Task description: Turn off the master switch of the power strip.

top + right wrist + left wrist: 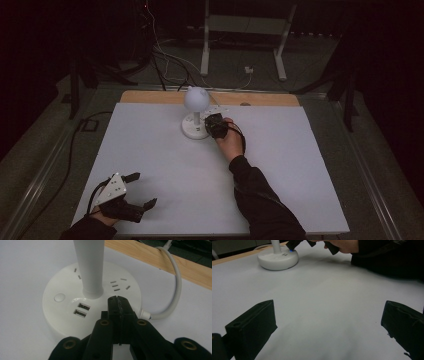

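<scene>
White desk (150,165) mid-frame, wooden strip along its far edge, dark room behind; lamp (196,112) upper centre; right claw (117,305) closed, empty, tips over lamp base; left claw (142,190) wide open, empty, lower left.

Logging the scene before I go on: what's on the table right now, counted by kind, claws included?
Desk lamp with socket base, white: 1
Power cord from the base, white: 1
USB ports on the base: 2
Round button on the base: 1
Claws: 2, left claw open, right claw shut at the base
Total: 7
</scene>
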